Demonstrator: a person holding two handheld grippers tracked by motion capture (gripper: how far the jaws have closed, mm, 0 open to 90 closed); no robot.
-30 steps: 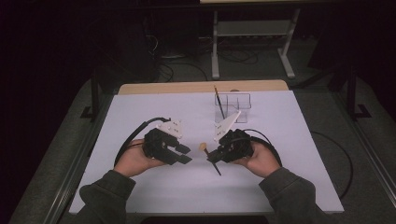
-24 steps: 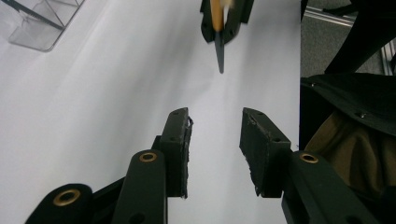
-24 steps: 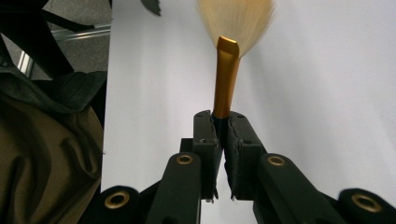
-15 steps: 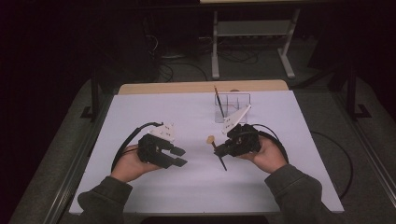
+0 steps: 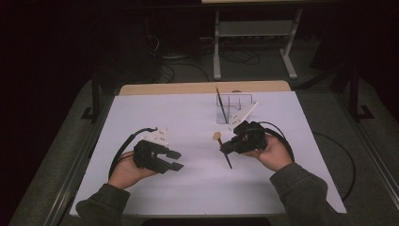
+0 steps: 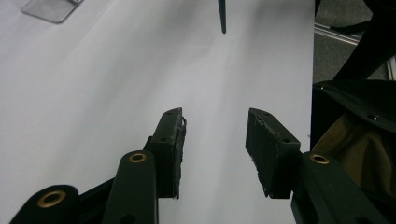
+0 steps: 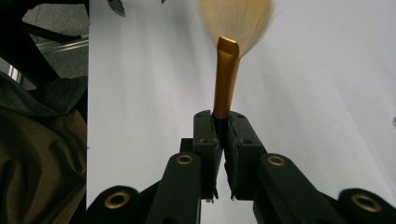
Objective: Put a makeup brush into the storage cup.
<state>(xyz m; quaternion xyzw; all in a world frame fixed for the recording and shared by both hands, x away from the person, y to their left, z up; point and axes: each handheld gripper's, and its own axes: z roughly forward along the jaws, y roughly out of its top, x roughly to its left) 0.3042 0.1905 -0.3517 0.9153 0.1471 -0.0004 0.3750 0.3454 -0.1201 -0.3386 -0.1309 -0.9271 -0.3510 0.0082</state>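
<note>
A makeup brush (image 5: 224, 150) with a pale fluffy head and a thin dark handle is held above the white table top (image 5: 197, 188) at mid-right. My right gripper (image 5: 226, 146) is shut on it. The right gripper view has the jaws (image 7: 223, 122) clamped just below the gold ferrule (image 7: 226, 79), with the bristles (image 7: 236, 18) pointing away. At the left my left gripper (image 5: 174, 160) rests in the hand, open, with nothing between its pads (image 6: 169, 149). The brush's handle tip (image 6: 222, 16) hangs ahead of it.
A clear acrylic holder (image 5: 236, 104) stands at the back right of the table with another dark brush (image 5: 219, 102) upright in it. Its corner (image 6: 51, 7) lies ahead to the left in the left gripper view. Cables trail from both grippers. The table's right edge (image 6: 314, 56) is close.
My right gripper has carried the brush a little farther away and to the right. My left gripper has drifted left and nearer, still open.
</note>
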